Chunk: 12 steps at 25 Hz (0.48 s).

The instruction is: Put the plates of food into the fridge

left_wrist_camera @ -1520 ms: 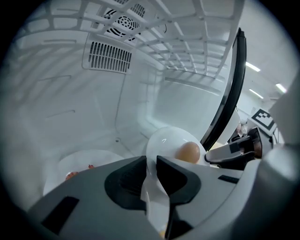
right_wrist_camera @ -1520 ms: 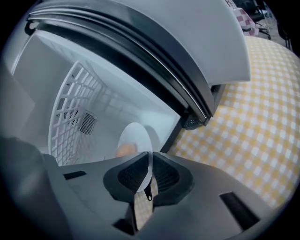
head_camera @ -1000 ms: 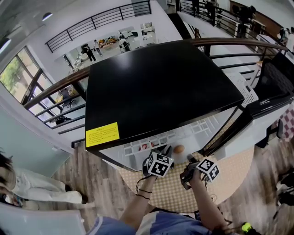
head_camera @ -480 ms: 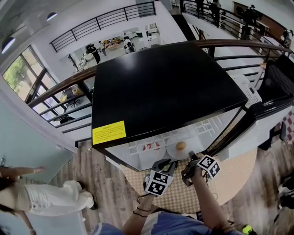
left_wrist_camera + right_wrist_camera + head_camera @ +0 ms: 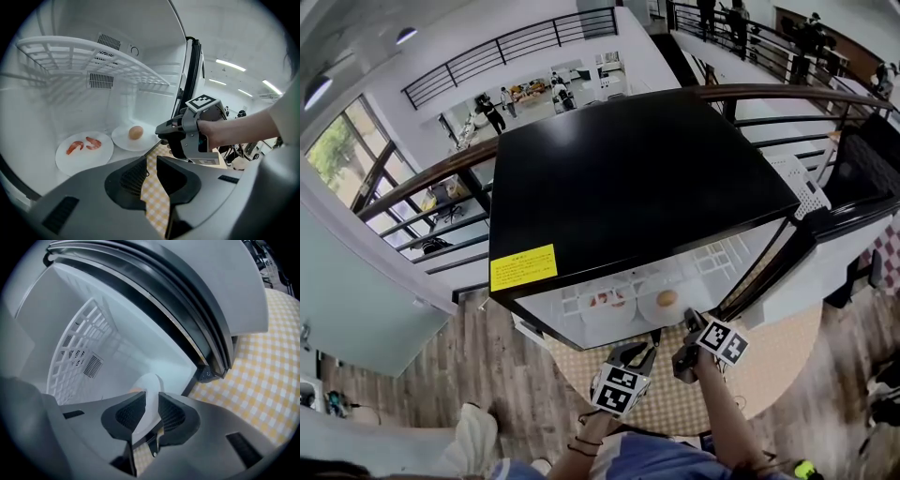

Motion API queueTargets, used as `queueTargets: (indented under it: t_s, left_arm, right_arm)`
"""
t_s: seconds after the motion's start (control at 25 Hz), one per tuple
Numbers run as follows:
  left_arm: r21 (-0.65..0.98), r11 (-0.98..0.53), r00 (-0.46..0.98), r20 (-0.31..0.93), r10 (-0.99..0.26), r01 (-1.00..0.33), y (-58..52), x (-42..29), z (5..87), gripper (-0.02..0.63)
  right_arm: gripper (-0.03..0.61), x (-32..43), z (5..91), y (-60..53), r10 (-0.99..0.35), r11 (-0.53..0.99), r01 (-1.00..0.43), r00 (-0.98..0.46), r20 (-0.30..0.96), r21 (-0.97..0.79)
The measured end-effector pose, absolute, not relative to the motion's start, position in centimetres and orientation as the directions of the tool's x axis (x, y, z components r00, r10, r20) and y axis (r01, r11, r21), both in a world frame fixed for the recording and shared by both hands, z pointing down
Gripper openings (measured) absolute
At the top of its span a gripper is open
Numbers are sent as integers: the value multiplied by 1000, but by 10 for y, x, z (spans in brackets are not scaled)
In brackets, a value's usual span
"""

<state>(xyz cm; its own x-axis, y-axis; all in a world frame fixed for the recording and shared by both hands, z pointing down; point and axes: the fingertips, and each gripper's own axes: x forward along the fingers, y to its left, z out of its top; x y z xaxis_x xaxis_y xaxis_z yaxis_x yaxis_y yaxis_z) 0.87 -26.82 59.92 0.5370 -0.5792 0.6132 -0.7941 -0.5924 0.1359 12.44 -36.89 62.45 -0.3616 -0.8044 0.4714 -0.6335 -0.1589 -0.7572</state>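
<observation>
Two white plates lie on the floor of the open fridge [image 5: 637, 178]. The shrimp plate [image 5: 82, 158] [image 5: 607, 302] sits at the left. To its right is the egg plate [image 5: 123, 140] [image 5: 660, 310], with a brown egg [image 5: 135, 132]. My right gripper [image 5: 151, 401] [image 5: 685, 326] [image 5: 161, 132] is shut on the egg plate's near rim, and that white rim [image 5: 149, 385] fills the gap between its pads. My left gripper [image 5: 151, 161] [image 5: 639, 349] hangs back over the checkered table, jaws a little apart with nothing between them.
A white wire shelf [image 5: 93, 51] spans the fridge above the plates. The fridge door [image 5: 825, 220] stands open at the right, its dark seal [image 5: 187, 324] close above my right gripper. A round table with a yellow checkered cloth [image 5: 675, 398] lies under both hands.
My left gripper has drawn back out of the fridge toward me, leaving the shrimp plate on the fridge floor. The right gripper stayed at the egg plate and rolled. A person at the left walked off.
</observation>
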Motion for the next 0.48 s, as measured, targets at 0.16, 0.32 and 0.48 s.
queueTargets:
  t_s: [0.16,0.32,0.48]
  left_arm:
    - [145,-595,551,594,-586,-790,-264,11,590,71]
    - [170,-596,572,568,-592,-785,-258,17,578,71]
    - [182,-605,593,540,-597,-775,-250,24,566,71]
  right_arm:
    - [77,127,608,-364,-809,-100,-659,-382,447,-745]
    - [75,123,593,-345,-787,-5,-707,-433,439,-707]
    - [71,117,576,-321,-759,86,-733,-487,432,-675]
